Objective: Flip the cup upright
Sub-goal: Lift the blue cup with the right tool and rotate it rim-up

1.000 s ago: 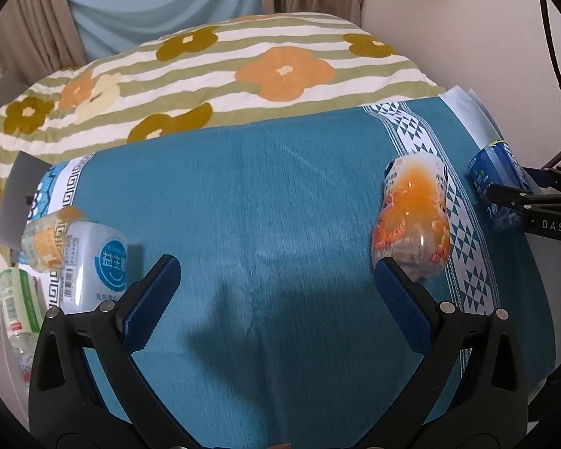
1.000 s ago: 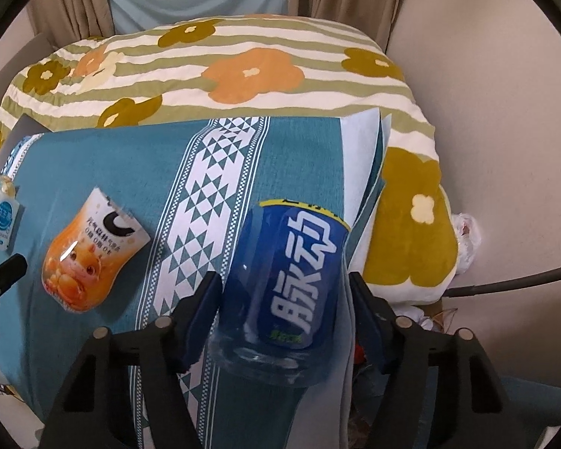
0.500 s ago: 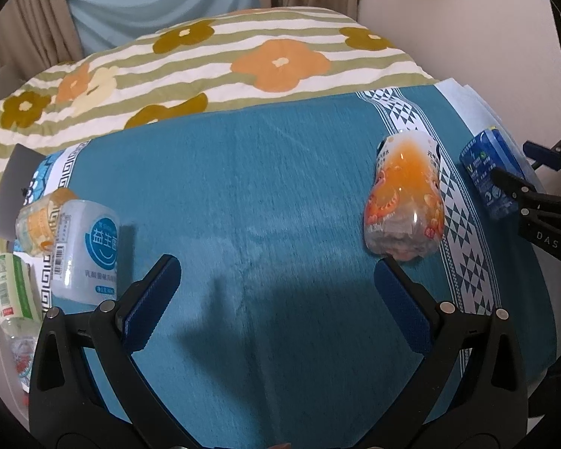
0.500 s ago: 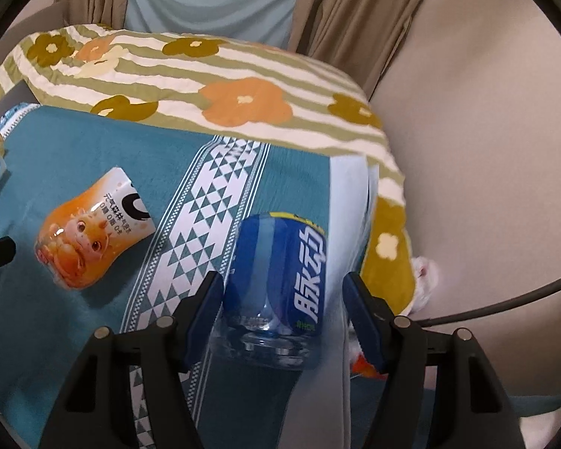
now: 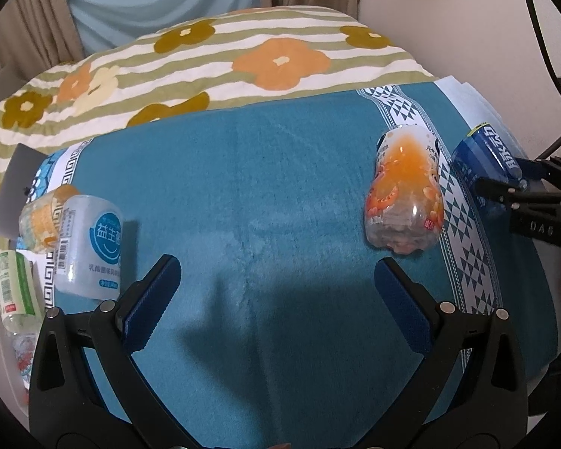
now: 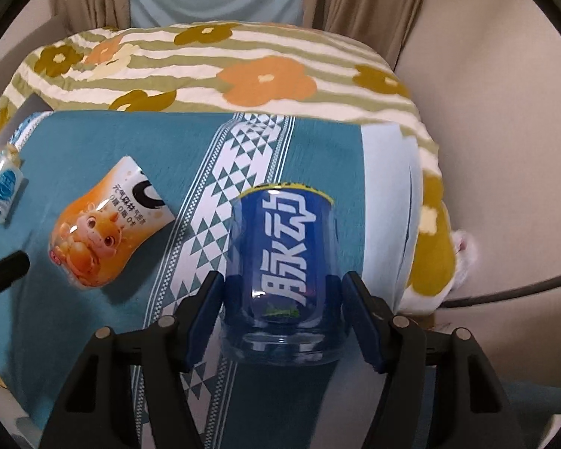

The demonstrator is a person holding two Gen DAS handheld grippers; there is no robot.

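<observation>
- The right claw [image 6: 283,312] grips the blue cup [image 6: 282,258], 1 pad pressed to each side near its clear closed end, which faces the camera.
- The blue cup sits over the teal blanket's [image 5: 265,194] right edge, beside the white triangle-patterned band [image 6: 224,220]; whether it touches the blanket I cannot tell.
- The left claw [image 5: 276,295] is spread wide and holds nothing, hovering above the teal blanket.
- An orange cup [image 5: 405,191] lies on its side between the 2 claws.
- A pale blue-labelled cup [image 5: 89,247] lies at the blanket's left edge.
</observation>
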